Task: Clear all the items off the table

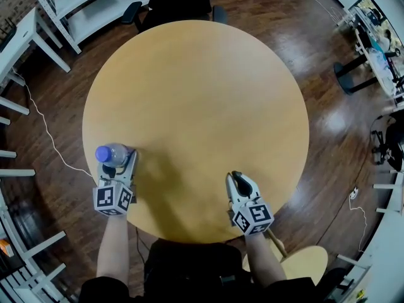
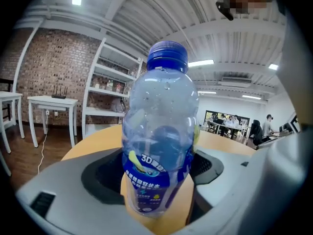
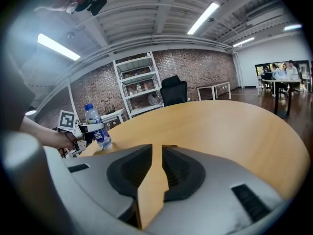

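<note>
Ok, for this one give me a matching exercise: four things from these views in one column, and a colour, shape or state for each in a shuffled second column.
Things:
1. bottle cap
2. left gripper
3. right gripper
4. table

Descriptions:
A. jaws close together, nothing between them
B. round, light wood top
C. blue
D. has the upright bottle between its jaws

Pairs: 1-C, 2-D, 3-A, 4-B
</note>
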`<action>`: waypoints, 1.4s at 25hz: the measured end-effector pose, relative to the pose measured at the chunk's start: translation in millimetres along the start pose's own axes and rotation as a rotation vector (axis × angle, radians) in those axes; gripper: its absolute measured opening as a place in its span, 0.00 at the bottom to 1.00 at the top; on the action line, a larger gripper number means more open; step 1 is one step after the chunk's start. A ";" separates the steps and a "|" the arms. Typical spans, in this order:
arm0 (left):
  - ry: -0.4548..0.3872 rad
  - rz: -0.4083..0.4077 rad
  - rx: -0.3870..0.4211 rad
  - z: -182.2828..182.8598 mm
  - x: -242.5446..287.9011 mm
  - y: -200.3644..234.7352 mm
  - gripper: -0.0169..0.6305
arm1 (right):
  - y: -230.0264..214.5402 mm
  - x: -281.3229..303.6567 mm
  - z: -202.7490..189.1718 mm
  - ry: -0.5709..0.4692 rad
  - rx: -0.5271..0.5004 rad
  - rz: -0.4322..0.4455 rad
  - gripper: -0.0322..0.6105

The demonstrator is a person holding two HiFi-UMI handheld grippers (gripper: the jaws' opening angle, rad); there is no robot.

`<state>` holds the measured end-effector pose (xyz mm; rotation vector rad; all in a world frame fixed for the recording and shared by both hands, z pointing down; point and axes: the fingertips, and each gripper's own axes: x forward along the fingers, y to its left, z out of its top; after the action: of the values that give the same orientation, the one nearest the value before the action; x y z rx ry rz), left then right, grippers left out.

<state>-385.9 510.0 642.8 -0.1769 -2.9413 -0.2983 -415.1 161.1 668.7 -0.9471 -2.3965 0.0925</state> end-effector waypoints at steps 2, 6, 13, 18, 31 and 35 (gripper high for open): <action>-0.013 -0.019 0.025 7.1 -2.6 -7.0 0.60 | 0.1 -0.1 3.2 -0.009 -0.007 0.003 0.15; -0.025 -0.063 0.036 21.3 -6.7 -20.5 0.60 | 3.9 -4.9 22.6 -0.051 -0.037 0.006 0.15; -0.099 -0.171 0.061 67.1 -26.6 -34.7 0.60 | 19.2 -39.4 59.4 -0.183 -0.080 -0.078 0.15; -0.129 -0.336 0.078 91.4 -49.7 -54.5 0.60 | 22.9 -100.8 77.5 -0.320 -0.043 -0.219 0.15; -0.057 -0.924 0.110 67.1 -81.4 -242.4 0.60 | 35.1 -337.4 -17.7 -0.477 0.108 -0.746 0.15; -0.040 -1.103 0.123 63.6 -115.6 -322.1 0.60 | 40.5 -419.6 -47.4 -0.537 0.150 -0.905 0.15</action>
<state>-327.3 198.5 499.1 1.4714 -2.7474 -0.2287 -115.3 -87.3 500.3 0.3337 -3.0149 0.1950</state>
